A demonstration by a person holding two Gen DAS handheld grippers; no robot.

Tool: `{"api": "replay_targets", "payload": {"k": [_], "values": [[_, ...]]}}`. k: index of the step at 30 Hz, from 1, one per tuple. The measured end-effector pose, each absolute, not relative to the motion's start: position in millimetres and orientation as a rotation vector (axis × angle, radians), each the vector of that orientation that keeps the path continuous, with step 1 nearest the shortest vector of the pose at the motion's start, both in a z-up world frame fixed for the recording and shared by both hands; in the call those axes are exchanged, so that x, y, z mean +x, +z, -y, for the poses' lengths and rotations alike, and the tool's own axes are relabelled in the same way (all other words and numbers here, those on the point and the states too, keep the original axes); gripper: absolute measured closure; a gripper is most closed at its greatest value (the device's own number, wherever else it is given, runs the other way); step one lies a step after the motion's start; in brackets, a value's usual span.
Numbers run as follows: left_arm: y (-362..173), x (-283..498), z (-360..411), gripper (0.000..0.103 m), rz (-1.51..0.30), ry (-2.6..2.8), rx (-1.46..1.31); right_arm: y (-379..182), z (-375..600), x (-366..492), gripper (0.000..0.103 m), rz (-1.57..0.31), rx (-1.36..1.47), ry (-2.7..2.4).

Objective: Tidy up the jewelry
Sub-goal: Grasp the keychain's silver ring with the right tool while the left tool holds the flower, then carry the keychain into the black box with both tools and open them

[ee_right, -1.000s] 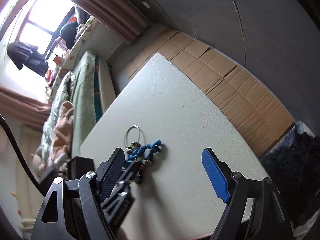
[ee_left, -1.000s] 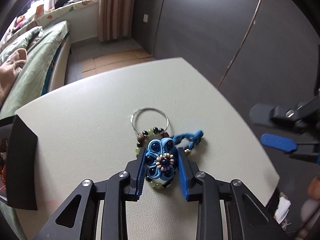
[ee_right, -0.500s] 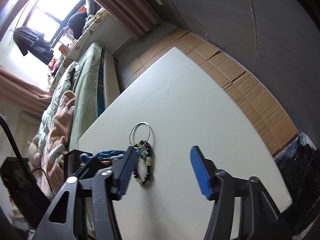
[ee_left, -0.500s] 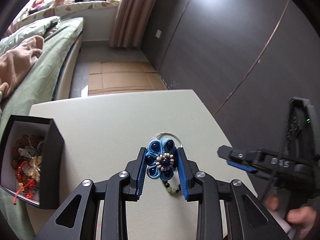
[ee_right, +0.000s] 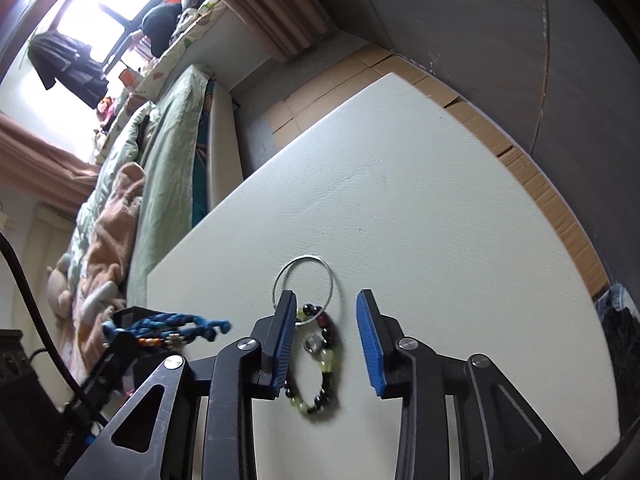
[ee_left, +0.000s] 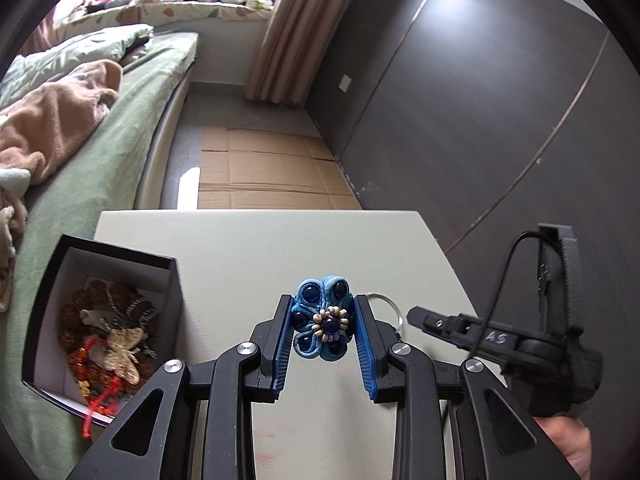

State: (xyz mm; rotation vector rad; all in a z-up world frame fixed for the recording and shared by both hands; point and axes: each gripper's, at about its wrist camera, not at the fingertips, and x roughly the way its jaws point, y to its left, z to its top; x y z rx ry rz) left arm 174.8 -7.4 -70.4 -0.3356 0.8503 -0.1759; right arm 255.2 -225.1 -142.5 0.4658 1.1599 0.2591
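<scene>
Left tool (ee_left: pixel 322 330) clamps the blue flower ornament (ee_left: pixel 323 328); right tool (ee_right: pixel 327 332) hangs released over the bead bracelet (ee_right: pixel 318 364).

The left wrist view shows the ornament pinched between both blue pads above the pale worktop (ee_left: pixel 248 256), and the open black box (ee_left: pixel 100 332) of mixed jewelry at the worktop's left edge, just beside the tool; the bracelet is mostly hidden there, only a bit of the wire ring (ee_left: pixel 386 306) peeking out. The right wrist view shows what that one lacks: the bracelet lying flat on the worktop between the spread fingers, overlapping the wire ring (ee_right: pixel 306 284), and the ornament's blue cord (ee_right: pixel 168 326) trailing at left. Beyond the ring the worktop runs bare to its far edges, with cardboard-covered floor (ee_left: pixel 260 172) past them.
</scene>
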Motion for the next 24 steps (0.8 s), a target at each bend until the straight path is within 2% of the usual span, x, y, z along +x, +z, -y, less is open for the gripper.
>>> {"api": "replay_targets", "payload": {"k": [2,8,15,24], "values": [[-69.9,176.5,1.7,0.072,-0.849,-0.171,-0.345,-146.1,217.7,259.0,0.078,-1.171,0.43,0.234],[-67.7,178.9,-16.7,0.072,-0.849,-0.159,-0.387,-148.1,192.3,265.3,0.079,-1.175,0.266,0.148],[-54.7,171.9,-38.7,0.072,-0.804,-0.138,-0.439,-144.6,170.0,263.7,0.095,-1.134,0.057,0.059],[-43.2,159.9,-64.7,0.072,-0.754,-0.089,-0.492,-133.7,194.6,255.6,0.099,-1.117,0.246,0.161]]}}
